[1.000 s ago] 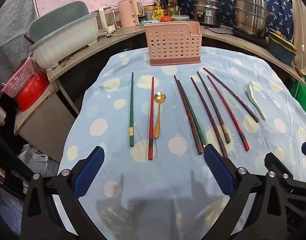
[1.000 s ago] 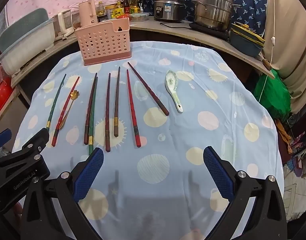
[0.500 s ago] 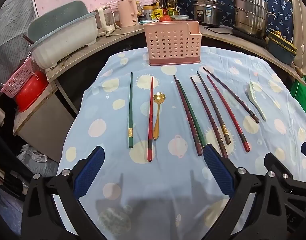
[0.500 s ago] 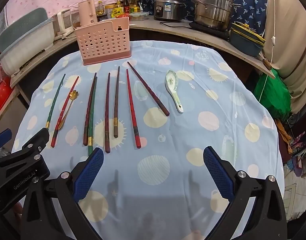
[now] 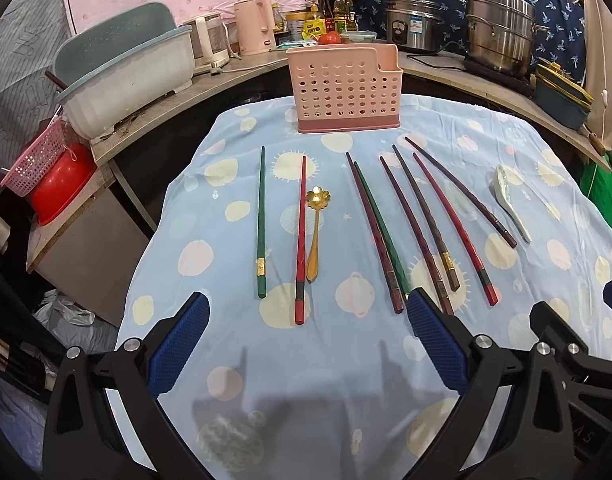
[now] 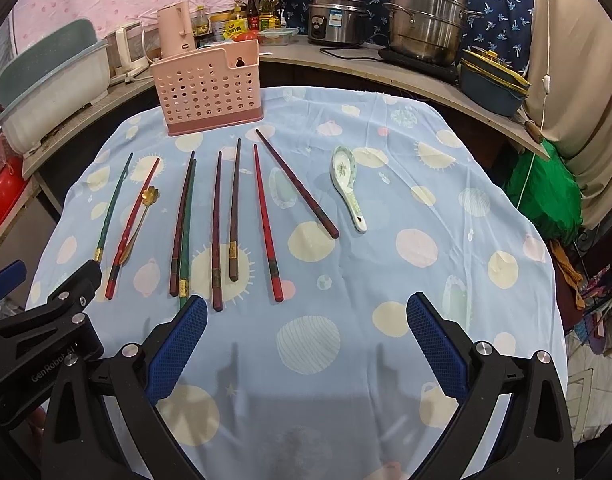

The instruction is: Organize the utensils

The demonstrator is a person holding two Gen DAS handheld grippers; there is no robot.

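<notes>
A pink perforated utensil holder (image 5: 343,89) stands at the far edge of the blue dotted tablecloth (image 5: 306,360); it also shows in the right wrist view (image 6: 210,92). Several red, green and dark chopsticks lie in a row before it, among them a green one (image 5: 261,220) at the left and a red one (image 6: 267,220). A gold spoon (image 5: 316,232) lies between the left chopsticks. A white ceramic spoon (image 6: 347,186) lies at the right. My left gripper (image 5: 306,340) is open and empty above the near cloth. My right gripper (image 6: 306,340) is open and empty too.
A counter curves behind the table with a white basin (image 5: 126,76), a pink kettle (image 5: 256,26), a rice cooker (image 6: 337,18) and a steel steamer pot (image 6: 427,20). A red bowl (image 5: 60,184) sits low at the left. A green bag (image 6: 545,196) hangs right.
Both grippers have edged slightly forward towards the utensils. Nothing on the table has moved.
</notes>
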